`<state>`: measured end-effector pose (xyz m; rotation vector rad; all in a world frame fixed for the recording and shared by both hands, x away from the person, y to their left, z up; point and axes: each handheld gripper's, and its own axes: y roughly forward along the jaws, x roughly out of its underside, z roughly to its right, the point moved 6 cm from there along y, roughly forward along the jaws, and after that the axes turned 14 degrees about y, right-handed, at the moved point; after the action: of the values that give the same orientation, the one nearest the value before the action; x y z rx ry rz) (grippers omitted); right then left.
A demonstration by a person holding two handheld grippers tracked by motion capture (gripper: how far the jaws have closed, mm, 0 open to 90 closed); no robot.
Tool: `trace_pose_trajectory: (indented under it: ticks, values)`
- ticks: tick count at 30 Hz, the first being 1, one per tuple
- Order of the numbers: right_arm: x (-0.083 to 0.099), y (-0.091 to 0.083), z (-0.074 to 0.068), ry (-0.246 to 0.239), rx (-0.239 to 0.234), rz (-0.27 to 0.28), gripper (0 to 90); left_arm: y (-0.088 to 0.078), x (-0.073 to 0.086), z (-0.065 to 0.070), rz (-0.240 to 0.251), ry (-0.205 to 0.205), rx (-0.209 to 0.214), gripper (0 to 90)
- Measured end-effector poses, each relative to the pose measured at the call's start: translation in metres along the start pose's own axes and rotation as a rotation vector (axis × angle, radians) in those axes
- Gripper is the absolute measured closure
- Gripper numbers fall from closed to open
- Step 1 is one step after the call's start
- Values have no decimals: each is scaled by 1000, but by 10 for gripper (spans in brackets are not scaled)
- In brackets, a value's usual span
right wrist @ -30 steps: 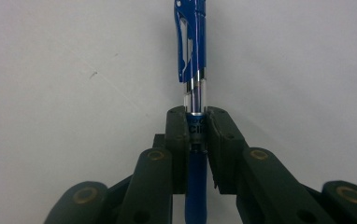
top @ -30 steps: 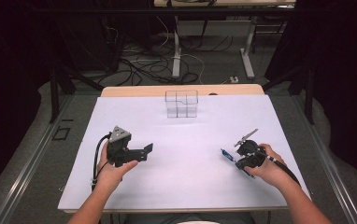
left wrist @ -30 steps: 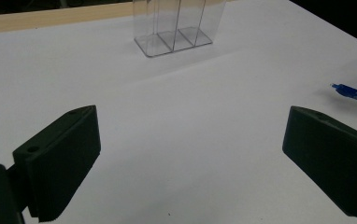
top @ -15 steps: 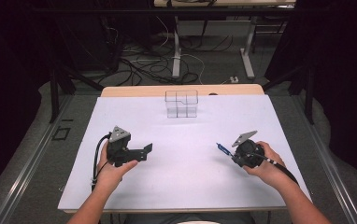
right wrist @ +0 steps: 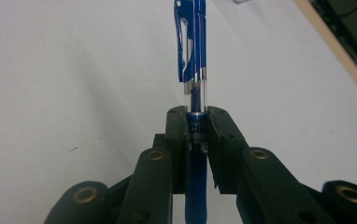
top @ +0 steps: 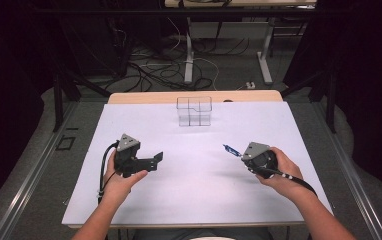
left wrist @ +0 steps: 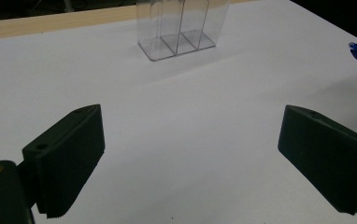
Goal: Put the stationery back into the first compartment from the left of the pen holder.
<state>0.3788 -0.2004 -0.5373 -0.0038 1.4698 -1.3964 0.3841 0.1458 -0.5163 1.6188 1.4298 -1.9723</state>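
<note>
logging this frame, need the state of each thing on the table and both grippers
blue pen: clamped in the right gripper, cap end sticking out past the jaws, off the table
clear organizer: upright at the far middle of the table, compartments empty
left gripper: jaws wide open, holding nothing
right gripper: shut on the blue pen
white table: bare apart from the organizer

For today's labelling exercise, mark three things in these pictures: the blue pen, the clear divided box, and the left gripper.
blue pen (right wrist: 193,70), right gripper view, on its clipped cap end beyond the jaws.
clear divided box (top: 194,111), high view, on its front wall.
left gripper (left wrist: 190,154), left gripper view, midway between its open jaws.
</note>
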Motion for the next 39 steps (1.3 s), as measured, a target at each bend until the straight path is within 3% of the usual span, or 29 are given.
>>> trace_pose_trajectory:
  ticks: [1, 4, 10, 13, 14, 15, 16, 20, 24, 28, 30, 31, 32, 35, 39]
  values:
    - [0, 0, 0, 0, 0, 0, 799, 0, 0, 1, -5, -3, 1, 73]
    - [-6, 1, -5, -70, 31, 15, 799, 1, -1, 1, -12, 2, 5, 79]
    - [-16, 1, -11, -247, 73, 22, 799, 2, -3, 1, -15, 4, 6, 84]
    - [-22, 1, -15, -352, 105, 64, 798, 1, -4, 1, -12, 2, 9, 85]
    - [-24, 0, -14, -415, 115, 66, 798, 2, -4, 1, -10, -2, 3, 85]
    - [-27, 2, -17, -430, 127, 119, 798, 1, -3, 0, -9, -2, 6, 85]
    - [-26, 0, -18, -457, 135, 103, 798, 1, -3, 0, -11, 1, 7, 85]
    - [-30, 1, -26, -587, 192, 184, 798, 2, -3, -1, -6, -11, -3, 89]
    - [-33, -1, -32, -731, 264, 234, 798, 0, -2, -1, -19, -14, 13, 105]
    - [-35, -3, -35, -886, 341, 245, 798, 2, -2, 0, -16, -13, 16, 111]
    - [-35, -4, -36, -946, 373, 224, 798, 2, -3, 0, -9, -11, 13, 115]
    - [-37, -4, -38, -1036, 422, 247, 798, 2, -3, 0, -15, -10, 20, 124]
    - [-37, -4, -38, -1036, 422, 247, 798, 2, -4, 1, -13, -4, 24, 124]
    - [-39, -6, -39, -1147, 456, 223, 798, 3, -5, 2, -20, -1, 24, 147]
    - [-45, -7, -42, -1265, 486, 238, 798, 7, -7, 5, -25, 11, 40, 153]
